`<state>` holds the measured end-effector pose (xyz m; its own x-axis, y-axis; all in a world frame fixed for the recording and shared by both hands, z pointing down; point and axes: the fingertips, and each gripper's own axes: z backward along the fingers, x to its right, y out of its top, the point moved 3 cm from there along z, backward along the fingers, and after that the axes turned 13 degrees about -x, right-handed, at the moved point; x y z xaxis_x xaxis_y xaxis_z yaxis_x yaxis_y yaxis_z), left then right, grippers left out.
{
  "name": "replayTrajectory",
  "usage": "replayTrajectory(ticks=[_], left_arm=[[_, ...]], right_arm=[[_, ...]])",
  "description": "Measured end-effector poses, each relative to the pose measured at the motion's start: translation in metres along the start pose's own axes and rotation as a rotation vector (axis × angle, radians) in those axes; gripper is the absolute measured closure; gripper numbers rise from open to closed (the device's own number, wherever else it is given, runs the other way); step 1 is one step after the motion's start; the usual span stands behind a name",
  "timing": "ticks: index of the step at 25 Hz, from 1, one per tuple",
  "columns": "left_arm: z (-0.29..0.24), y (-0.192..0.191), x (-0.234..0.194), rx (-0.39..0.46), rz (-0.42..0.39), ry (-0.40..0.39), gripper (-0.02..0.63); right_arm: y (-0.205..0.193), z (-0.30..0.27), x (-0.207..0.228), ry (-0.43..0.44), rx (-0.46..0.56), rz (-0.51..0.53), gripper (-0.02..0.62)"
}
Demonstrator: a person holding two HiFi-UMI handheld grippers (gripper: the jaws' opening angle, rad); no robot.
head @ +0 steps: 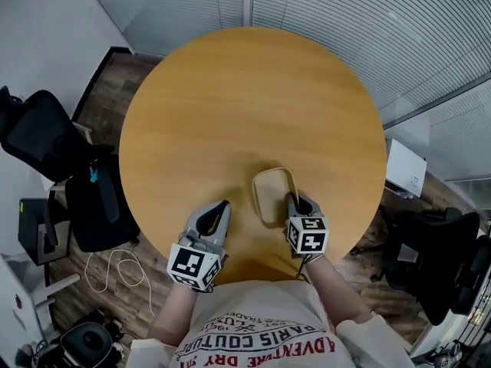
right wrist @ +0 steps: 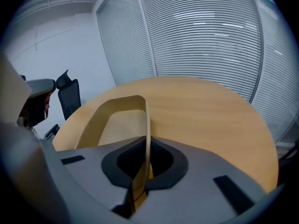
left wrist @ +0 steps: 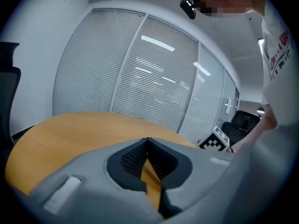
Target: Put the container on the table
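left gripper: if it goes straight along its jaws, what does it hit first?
Nothing close: the left gripper, jaws shut and empty, points across bare table. The container sits off to its right, held by the right gripper. Beyond the table edge come the blinds, depth unclear.

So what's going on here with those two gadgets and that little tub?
A person stands at a round wooden table with a hand-held gripper in each hand. The right gripper is clamped on one wall of an empty tan container, low over the near part of the table. Whether the container already rests on the top, I cannot tell. The left gripper is shut on nothing, beside the container and apart from it.
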<state>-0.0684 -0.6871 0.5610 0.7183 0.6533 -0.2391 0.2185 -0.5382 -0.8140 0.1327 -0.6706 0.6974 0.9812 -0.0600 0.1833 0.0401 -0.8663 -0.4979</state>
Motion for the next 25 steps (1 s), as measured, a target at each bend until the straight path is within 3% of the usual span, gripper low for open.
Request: replayTrajectory(ticks=[6, 19, 25], left_arm=[[-0.015, -0.011, -0.009, -0.039, 0.025, 0.01, 0.6], [-0.027, -0.009, -0.005, -0.063, 0.024, -0.015, 0.6], [-0.018, -0.012, 0.0, -0.063, 0.022, -0.014, 0.6]], right_arm=[[-0.008, -0.027, 0.01, -0.024, -0.055, 0.0, 0.583], [-0.003, -0.033, 0.006, -0.05, -0.062, 0.03, 0.58], [0.003, -0.022, 0.008, -0.025, -0.029, -0.004, 0.531]])
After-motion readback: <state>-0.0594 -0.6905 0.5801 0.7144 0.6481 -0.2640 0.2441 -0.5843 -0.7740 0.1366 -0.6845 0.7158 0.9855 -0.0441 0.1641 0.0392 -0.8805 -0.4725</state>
